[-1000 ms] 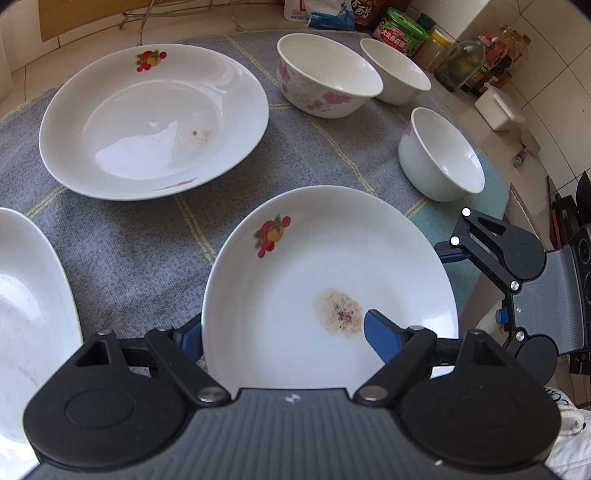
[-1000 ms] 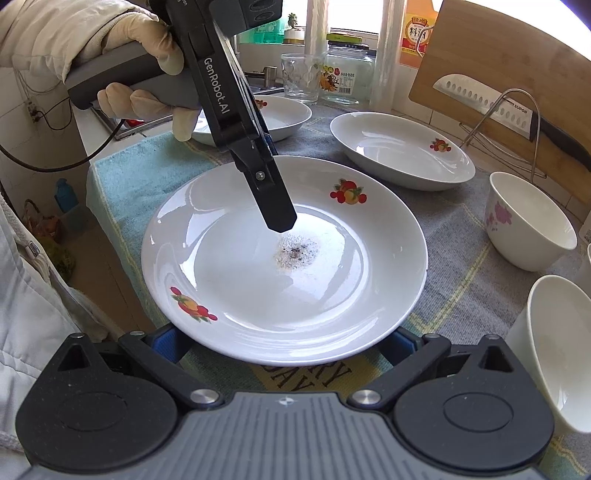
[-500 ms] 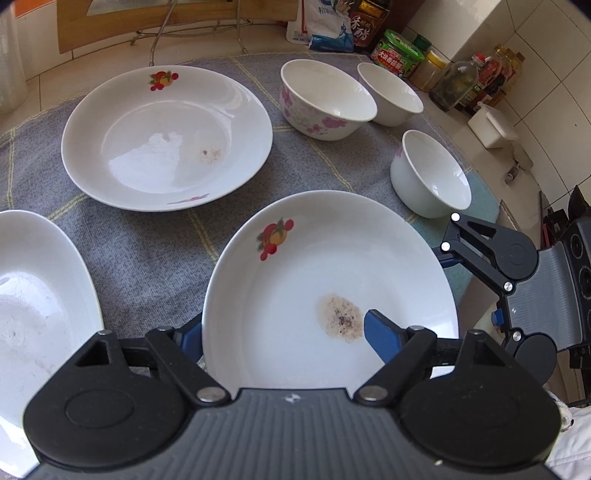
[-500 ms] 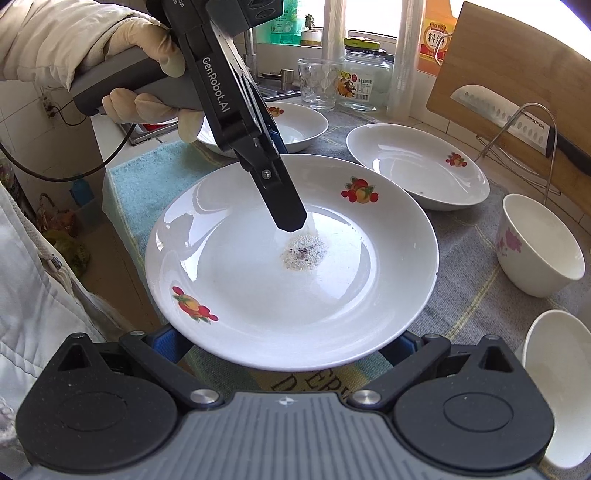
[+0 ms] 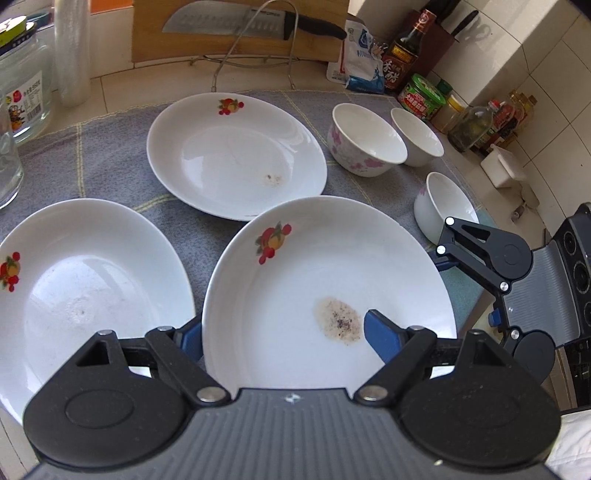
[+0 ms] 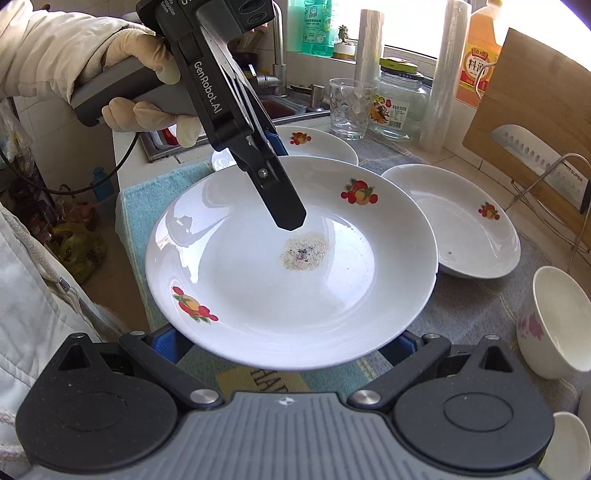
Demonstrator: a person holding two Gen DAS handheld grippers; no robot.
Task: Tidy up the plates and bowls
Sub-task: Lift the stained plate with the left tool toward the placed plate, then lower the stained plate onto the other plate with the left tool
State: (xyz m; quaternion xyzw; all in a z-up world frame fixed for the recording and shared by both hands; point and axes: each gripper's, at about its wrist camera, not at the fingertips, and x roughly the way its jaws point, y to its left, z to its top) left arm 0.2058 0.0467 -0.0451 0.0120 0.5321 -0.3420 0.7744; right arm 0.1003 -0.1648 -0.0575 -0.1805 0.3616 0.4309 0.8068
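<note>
Both grippers on one dirty plate, lifted clear of the cloth.

Nearest in the left wrist view, the left gripper [image 5: 282,334] clamps the rim of the stained plate [image 5: 317,266], one blue finger under the edge and the other on top beside the speckled brown stain [image 5: 338,320]. On the plate's far side the right gripper [image 6: 284,345] has its fingers either side of the rim; whether its pads press, I cannot tell. A gloved hand [image 6: 147,92] grips the left handle. Beyond, on the grey cloth [image 5: 110,162], sit a second plate [image 5: 74,288] at left and a third plate [image 5: 236,155] behind, each with a fruit motif. Further right stand three bowls [image 5: 365,147], and at the back a knife [image 5: 240,22] rests against a cutting board [image 5: 155,44].
</note>
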